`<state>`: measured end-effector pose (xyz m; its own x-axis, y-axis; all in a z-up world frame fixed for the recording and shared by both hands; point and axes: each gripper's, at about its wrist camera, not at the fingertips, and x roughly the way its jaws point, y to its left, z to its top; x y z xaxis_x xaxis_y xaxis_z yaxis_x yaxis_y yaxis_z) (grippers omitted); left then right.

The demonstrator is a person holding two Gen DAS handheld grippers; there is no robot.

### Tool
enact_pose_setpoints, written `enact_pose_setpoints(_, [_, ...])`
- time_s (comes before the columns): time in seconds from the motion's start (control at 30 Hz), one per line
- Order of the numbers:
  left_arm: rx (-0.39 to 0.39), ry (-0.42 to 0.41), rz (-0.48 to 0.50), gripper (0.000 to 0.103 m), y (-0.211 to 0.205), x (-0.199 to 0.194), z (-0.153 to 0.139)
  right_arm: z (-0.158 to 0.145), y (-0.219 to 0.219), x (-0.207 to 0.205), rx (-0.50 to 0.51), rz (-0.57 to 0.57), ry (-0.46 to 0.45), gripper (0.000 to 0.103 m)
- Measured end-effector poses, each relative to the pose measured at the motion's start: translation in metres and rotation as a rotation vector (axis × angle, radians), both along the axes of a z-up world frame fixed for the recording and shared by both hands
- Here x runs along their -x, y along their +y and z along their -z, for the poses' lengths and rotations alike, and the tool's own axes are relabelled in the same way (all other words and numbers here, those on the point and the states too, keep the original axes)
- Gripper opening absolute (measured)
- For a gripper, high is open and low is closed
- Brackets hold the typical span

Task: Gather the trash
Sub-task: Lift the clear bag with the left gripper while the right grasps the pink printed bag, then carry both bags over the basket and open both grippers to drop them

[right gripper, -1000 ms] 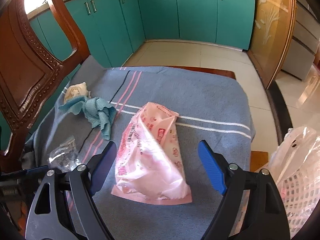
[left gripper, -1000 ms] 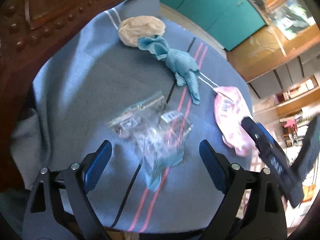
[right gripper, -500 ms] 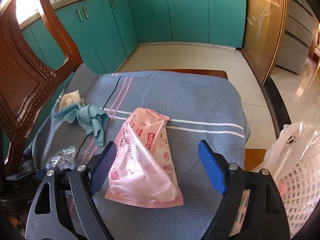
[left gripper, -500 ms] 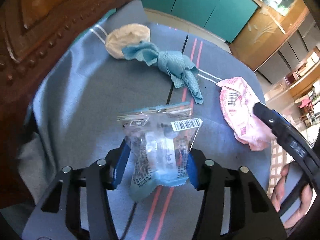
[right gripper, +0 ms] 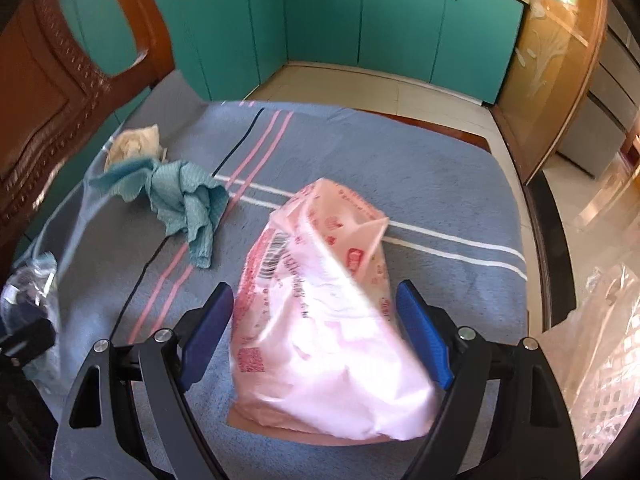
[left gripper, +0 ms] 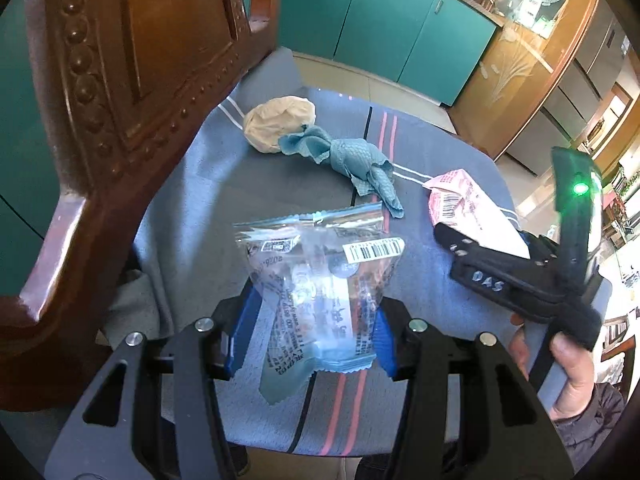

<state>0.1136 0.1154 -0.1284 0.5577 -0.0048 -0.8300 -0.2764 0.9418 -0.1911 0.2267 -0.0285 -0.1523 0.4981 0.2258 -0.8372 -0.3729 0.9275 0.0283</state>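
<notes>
My left gripper (left gripper: 316,324) is shut on a clear plastic wrapper (left gripper: 320,264) with a barcode label, holding it just above the blue-grey towel (left gripper: 200,220). The same wrapper (right gripper: 32,284) shows at the left edge of the right wrist view. My right gripper (right gripper: 314,296) is open, its blue fingers on either side of a pink plastic packet (right gripper: 320,320) that lies on the towel. A crumpled teal cloth (right gripper: 180,192) and a beige paper wad (right gripper: 136,144) lie farther back on the left.
The towel covers a seat with a carved wooden chair back (left gripper: 120,120) close on the left. A white mesh basket lined with a clear bag (right gripper: 600,360) stands low on the right. A hand (left gripper: 572,360) holds the right tool. Teal cabinets and tiled floor lie beyond.
The left gripper closed on the clear wrapper and raised it off the towel. The right gripper came down and forward until its fingers flank the pink packet.
</notes>
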Motion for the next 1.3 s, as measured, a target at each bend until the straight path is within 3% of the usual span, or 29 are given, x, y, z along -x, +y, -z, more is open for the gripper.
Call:
enact_pose_setpoints(0.3, [-0.011,-0.009,-0.004,0.052,-0.002,0.005,0.0,0.001,0.013,0.011,0.042,-0.074,-0.031,0.052])
enact_pose_setpoints(0.6, [-0.023,-0.017,-0.003,0.052,-0.006,0.005,-0.001,-0.017,0.005,0.021,-0.015,-0.094,-0.043,0.052])
enact_pose_setpoints(0.73, [-0.046,-0.039,0.001,0.052,-0.01,0.008,-0.007,-0.031,-0.012,0.026,-0.103,-0.104,-0.044,0.052])
enact_pose_setpoints(0.97, [-0.073,-0.082,0.049,0.052,-0.028,0.007,-0.022,-0.067,-0.053,0.04,-0.239,-0.065,-0.127,0.052])
enact_pose_setpoints(1.1, [-0.061,-0.107,0.106,0.052,-0.046,0.0,-0.031,-0.083,-0.086,0.053,-0.273,0.009,-0.196,0.052])
enact_pose_setpoints(1.23, [-0.034,-0.128,0.202,0.052,-0.078,-0.013,-0.04,-0.096,-0.143,0.074,-0.322,0.179,-0.28,0.052])
enact_pose_setpoints(1.3, [-0.017,-0.14,0.262,0.052,-0.097,-0.02,-0.044,-0.094,-0.179,0.088,-0.35,0.299,-0.281,0.052])
